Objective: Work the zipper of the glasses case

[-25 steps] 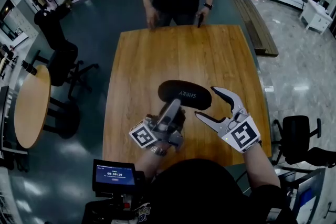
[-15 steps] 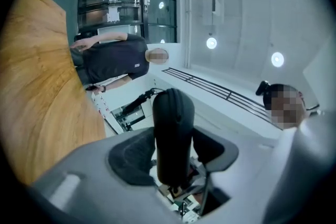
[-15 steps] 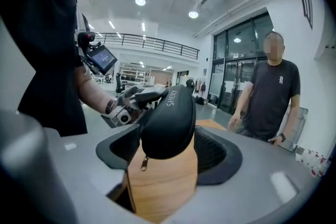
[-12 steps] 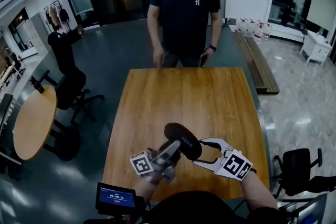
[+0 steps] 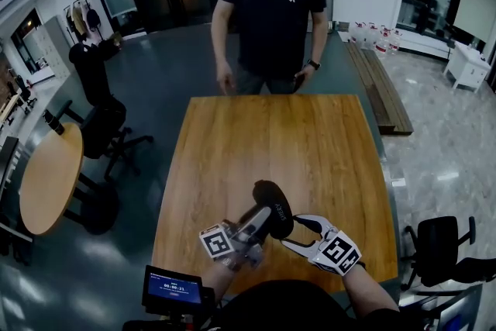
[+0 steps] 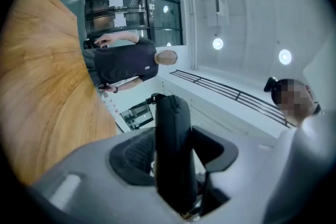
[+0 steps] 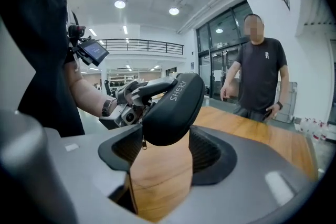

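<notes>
Case (image 5: 273,207), black, was held up off the desk (image 5: 263,128), over its 6 o'clock edge. Left tongs (image 5: 256,222) came in from 7 o'clock and pinched the case across its narrow side; the left gripper view showed both pads tight on it. Right tongs (image 5: 291,231) sat at 4 o'clock of the case, spread. They had just been closing, with the case's near end at the mouth between the tips and not gripped. Zipper pull (image 7: 143,145) dangled under that end, beside one pad. Person (image 5: 275,12) stood at the desk's 12 o'clock end.
</notes>
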